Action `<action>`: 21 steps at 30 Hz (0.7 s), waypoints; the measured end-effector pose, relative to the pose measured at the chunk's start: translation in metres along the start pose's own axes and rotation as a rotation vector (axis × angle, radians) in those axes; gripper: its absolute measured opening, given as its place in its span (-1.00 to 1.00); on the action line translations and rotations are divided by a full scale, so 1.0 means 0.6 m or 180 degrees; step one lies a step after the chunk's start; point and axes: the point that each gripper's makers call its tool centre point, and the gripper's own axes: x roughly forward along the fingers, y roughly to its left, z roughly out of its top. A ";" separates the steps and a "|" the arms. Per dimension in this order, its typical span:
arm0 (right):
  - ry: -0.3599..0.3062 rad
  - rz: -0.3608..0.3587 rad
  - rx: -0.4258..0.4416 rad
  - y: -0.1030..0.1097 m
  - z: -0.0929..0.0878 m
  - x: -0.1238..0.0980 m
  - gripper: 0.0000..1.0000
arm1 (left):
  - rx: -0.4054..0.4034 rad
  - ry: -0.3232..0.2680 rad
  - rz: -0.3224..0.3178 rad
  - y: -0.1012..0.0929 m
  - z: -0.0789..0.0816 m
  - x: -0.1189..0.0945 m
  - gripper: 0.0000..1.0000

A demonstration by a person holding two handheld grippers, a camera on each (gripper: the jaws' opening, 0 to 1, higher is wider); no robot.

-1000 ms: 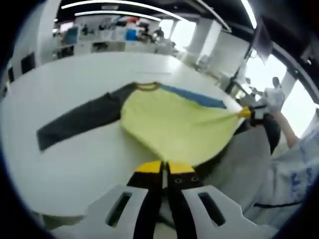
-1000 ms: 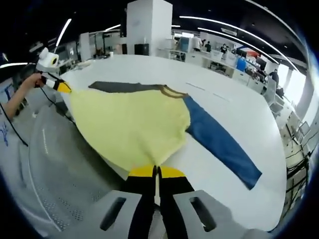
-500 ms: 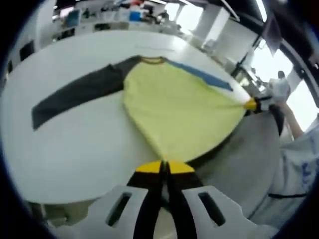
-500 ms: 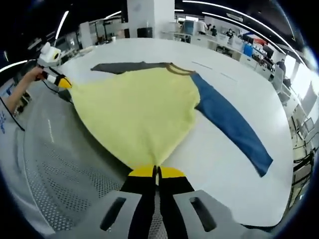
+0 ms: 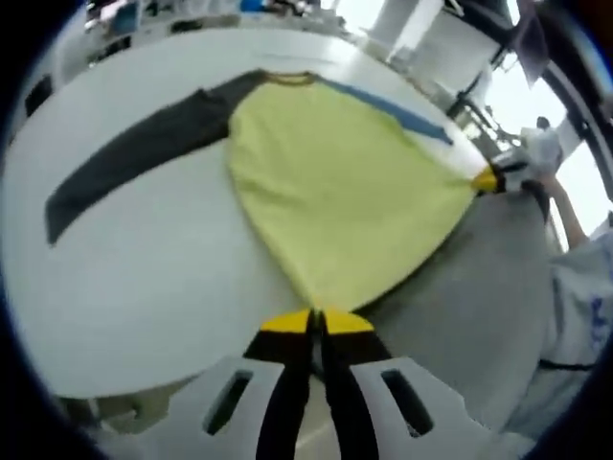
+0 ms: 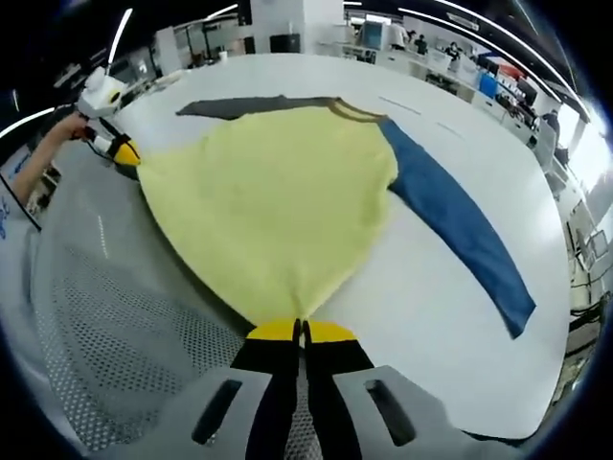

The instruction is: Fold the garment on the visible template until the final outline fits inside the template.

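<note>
The left gripper (image 5: 317,321) has its jaws closed tight on a hem corner of the shirt (image 5: 335,192), the yellow cloth running straight out from its tips. The right gripper (image 6: 300,331) is pinched the same way on the other hem corner, and in the left gripper view it sits far off to the right (image 5: 488,179), with the hem stretched taut between the 2.

Ahead of both tools the shirt lies face up on the white table (image 5: 144,259): yellow body, dark grey sleeve (image 5: 134,158) spread out ahead and to the left of the left gripper, blue sleeve (image 6: 460,225) trailing ahead and to the right of the right gripper, collar at the far end. The hem end hangs just past the near table edge, over a grey perforated surface (image 6: 115,326) below the tools. I cannot make out any template outline on the table.

Judged from this, the fold has yet to start. Risks from here:
- Uneven pull from the 2 grippers would skew the body and leave the fold crooked
- A thin pinch on 1 corner could slip as the hem is carried forward, dropping that side
- Dragging instead of lifting could bunch the sleeves under the body
- Pulling further back could slide the shirt off the table
</note>
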 end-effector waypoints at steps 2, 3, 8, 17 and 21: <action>0.0032 0.0015 0.0012 0.000 -0.003 0.002 -0.96 | 0.0006 0.0060 -0.0016 0.002 -0.004 0.002 -1.00; 0.0040 0.0022 0.0018 0.000 -0.004 0.003 -0.95 | -0.0002 0.0068 -0.0031 0.003 -0.004 0.003 -1.00; 0.0065 0.0072 0.0011 0.002 -0.006 0.010 -0.94 | 0.0071 0.0114 -0.0088 0.004 -0.003 0.006 -1.00; 0.0080 0.0130 -0.0020 -0.001 0.004 0.017 -0.76 | 0.0147 0.0183 -0.0093 0.012 -0.002 0.010 -0.70; 0.0017 0.0124 -0.0022 -0.005 0.017 0.016 -0.71 | 0.0130 0.0041 -0.0034 0.020 0.021 -0.003 -0.64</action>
